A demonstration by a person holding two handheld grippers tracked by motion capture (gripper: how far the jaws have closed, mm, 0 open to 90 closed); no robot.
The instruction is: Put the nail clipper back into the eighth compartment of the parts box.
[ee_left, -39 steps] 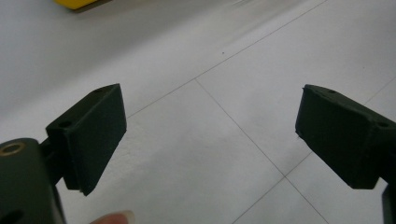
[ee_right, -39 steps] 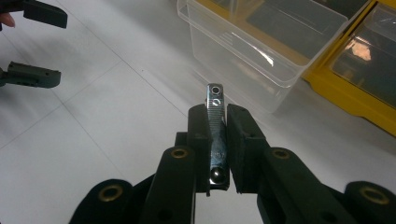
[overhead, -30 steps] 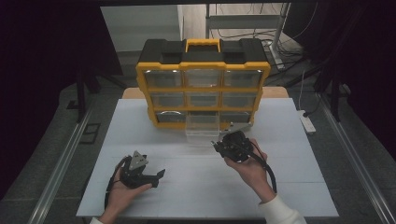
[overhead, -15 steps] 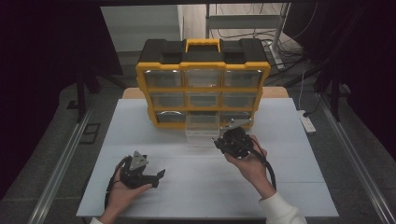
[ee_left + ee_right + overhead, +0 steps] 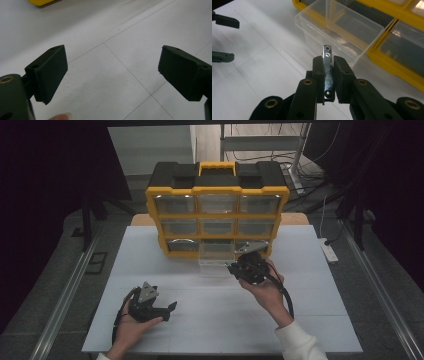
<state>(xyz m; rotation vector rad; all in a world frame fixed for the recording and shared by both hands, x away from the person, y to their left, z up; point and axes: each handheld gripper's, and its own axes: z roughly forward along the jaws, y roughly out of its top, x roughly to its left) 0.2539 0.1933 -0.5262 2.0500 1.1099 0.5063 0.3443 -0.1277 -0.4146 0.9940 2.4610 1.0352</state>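
A yellow and black organizer box (image 5: pixel 218 210) with clear drawers stands at the back of the white table (image 5: pixel 310 310). Its bottom middle clear drawer (image 5: pixel 216 261) (image 5: pixel 342 32) is pulled out. My right gripper (image 5: pixel 240 268) (image 5: pixel 328 75) hovers just in front of that drawer, shut on a small silver nail clipper (image 5: pixel 327 67) that stands upright between the jaws. My left gripper (image 5: pixel 170 310) (image 5: pixel 112 75) rests low over the table at the front left, open, with nothing between its black pads (image 5: pixel 51 72).
The drawer looks empty apart from faint marks on its floor. Bare white tabletop lies between the two hands. Metal rails run along both table sides, and cables and a power strip (image 5: pixel 330 251) lie at the right rear.
My right gripper has moved slightly forward toward the open drawer with the clipper. The left gripper has stayed in place.
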